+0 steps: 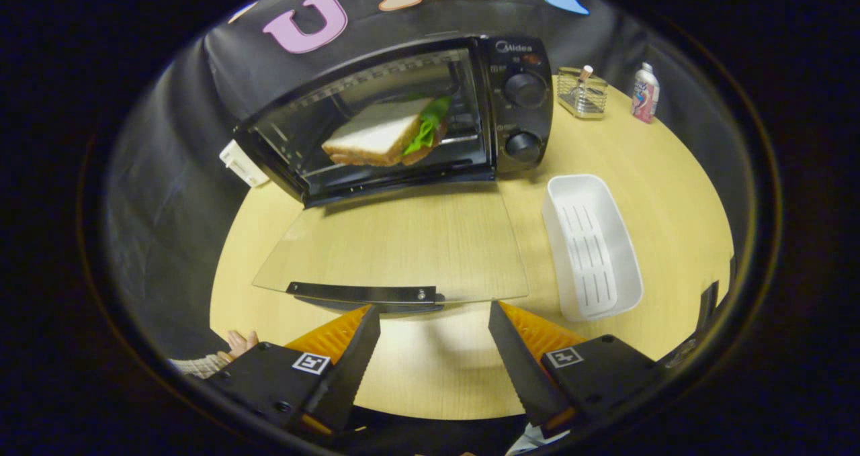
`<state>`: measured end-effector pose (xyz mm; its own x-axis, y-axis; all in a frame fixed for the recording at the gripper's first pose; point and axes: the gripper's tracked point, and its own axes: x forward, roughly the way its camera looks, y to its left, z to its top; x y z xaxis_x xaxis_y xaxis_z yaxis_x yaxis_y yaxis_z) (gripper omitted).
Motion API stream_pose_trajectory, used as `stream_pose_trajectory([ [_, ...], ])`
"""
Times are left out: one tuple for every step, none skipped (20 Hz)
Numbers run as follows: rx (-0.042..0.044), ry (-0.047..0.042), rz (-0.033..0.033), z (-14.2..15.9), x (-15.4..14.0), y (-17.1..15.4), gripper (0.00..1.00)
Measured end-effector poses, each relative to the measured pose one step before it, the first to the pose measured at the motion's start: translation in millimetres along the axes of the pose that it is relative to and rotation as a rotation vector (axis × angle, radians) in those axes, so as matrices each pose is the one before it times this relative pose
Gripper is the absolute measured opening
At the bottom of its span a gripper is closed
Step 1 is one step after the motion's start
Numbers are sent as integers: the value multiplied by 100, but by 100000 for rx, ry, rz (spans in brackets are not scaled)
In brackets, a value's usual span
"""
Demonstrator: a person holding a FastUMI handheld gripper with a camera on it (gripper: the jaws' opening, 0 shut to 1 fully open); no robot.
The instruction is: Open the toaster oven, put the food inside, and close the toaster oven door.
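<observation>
1. The gripper (435,315) is sitting low over a round wooden table (672,194), its two fingers spread apart and holding nothing, with bare tabletop showing in the gap between them.
2. Just ahead of the fingertips, the toaster oven's glass door (396,248) is lying folded fully down and flat, the table grain showing through it. Its dark handle bar (363,293) is running along the near edge, closest to the left finger.
3. Beyond the door, the toaster oven (517,100) is standing open, and the sandwich (386,137) — white bread with green lettuce poking out — is resting on the rack inside.
4. To the right of the door, an empty white tray (621,268) is lying on the table; further back, a small wire basket (582,93) and a bottle (645,93) are standing near the booth wall.
5. Beside the left finger, part of a person's hand (240,342) is showing at the table edge.
6. With the food in, closing the door looks like the step in hand. Doing it well probably means sliding the fingers under the handle bar, lifting in an arc around the hinge, and pushing gently — enough to latch without shoving the oven backward.
</observation>
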<state>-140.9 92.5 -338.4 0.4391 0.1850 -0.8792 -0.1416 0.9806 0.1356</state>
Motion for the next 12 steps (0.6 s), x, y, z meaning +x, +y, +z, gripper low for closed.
stream_pose_trajectory([
  [1214, -1637, 636, 619, -488, 214, 100],
  [1235, -1762, 686, 740, -382, 259, 100],
  [1231, -1635, 591, 666, -365, 202, 100],
  [1120, -1831, 664, 798, -300, 197, 100],
  [1252, -2137, 600, 782, -298, 348, 100],
  [1020, -2335, 786, 911, -246, 312, 100],
  [797, -2276, 798, 828, -121, 224, 100],
  [544, -2121, 772, 891, -63, 316, 100],
  [524, -1947, 698, 748, 69, 222, 100],
  [426, -1134, 645, 674, 65, 216, 100],
  [302, -1321, 338, 504, 26, 144, 100],
  [-216, -1265, 101, 580, -86, 133, 100],
])
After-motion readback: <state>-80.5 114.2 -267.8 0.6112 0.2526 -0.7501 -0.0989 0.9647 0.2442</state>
